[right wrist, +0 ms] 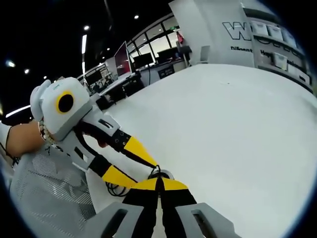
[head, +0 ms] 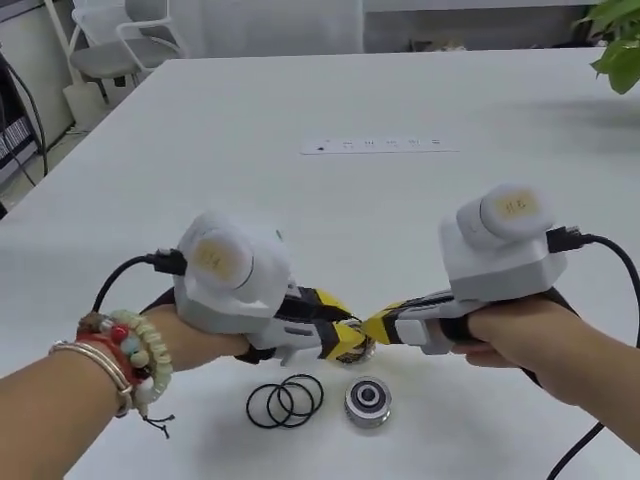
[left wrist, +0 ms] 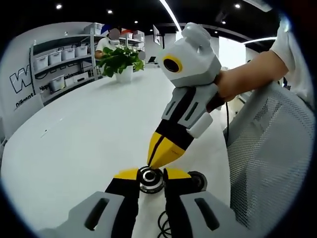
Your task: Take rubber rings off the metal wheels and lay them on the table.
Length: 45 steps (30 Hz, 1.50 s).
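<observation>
My left gripper (left wrist: pixel 151 174) is shut on a small metal wheel (left wrist: pixel 151 179), which sits between its yellow fingertips (left wrist: pixel 126 174). My right gripper (right wrist: pixel 158 184) meets it tip to tip, its jaws pressed together at the wheel's rim on a thin black rubber ring (right wrist: pixel 156 170). In the head view both grippers join just above the table around that wheel (head: pixel 358 345). Three loose black rubber rings (head: pixel 286 400) lie on the table below the left gripper (head: pixel 345 338). A second metal wheel (head: pixel 368 402) stands beside them, below the right gripper (head: pixel 378 328).
The white table (head: pixel 330 210) stretches far ahead, with a flush strip of sockets (head: pixel 380 146) in its middle. A potted plant (head: pixel 618 45) stands at the far right corner and a chair (head: pixel 120 45) at the far left. Cables trail from both grippers.
</observation>
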Motion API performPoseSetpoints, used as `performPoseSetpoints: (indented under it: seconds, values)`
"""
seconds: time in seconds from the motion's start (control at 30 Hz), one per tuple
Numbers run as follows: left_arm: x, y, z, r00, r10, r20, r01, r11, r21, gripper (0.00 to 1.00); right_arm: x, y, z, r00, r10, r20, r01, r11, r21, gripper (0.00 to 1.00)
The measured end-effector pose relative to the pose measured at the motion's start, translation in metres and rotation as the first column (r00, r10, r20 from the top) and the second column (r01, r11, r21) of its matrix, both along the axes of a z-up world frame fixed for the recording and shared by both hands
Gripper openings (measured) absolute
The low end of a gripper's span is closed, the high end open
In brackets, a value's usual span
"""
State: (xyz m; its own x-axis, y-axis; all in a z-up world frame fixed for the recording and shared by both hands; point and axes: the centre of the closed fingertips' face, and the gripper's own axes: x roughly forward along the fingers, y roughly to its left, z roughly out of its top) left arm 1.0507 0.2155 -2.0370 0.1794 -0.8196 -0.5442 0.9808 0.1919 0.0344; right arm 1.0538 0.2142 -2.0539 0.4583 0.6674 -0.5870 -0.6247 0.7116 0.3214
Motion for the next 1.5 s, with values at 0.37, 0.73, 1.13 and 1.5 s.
performPoseSetpoints:
  seconds: [0.37,0.73,1.13,1.5]
  values:
    - [-0.012,0.019,0.052,0.997,-0.064,0.03,0.065,0.998,-0.02,0.42,0.002,0.003,0.018,1.0,-0.016,0.027,0.015,0.999,0.049,0.0]
    - [-0.029,0.066,0.097,0.99,-0.052,0.129,0.058,0.997,-0.042,0.6,-0.004,0.022,0.037,0.998,0.018,0.062,-0.023,0.996,0.09,0.0]
    - [-0.044,0.107,0.112,0.988,0.063,0.141,-0.047,0.993,-0.113,0.77,-0.014,0.046,0.05,0.992,0.088,0.088,-0.098,0.989,0.114,0.0]
    - [-0.054,0.131,0.1,0.983,0.177,0.048,-0.166,0.969,-0.184,0.96,-0.025,0.065,0.047,0.985,0.153,0.074,-0.161,0.979,0.121,0.0]
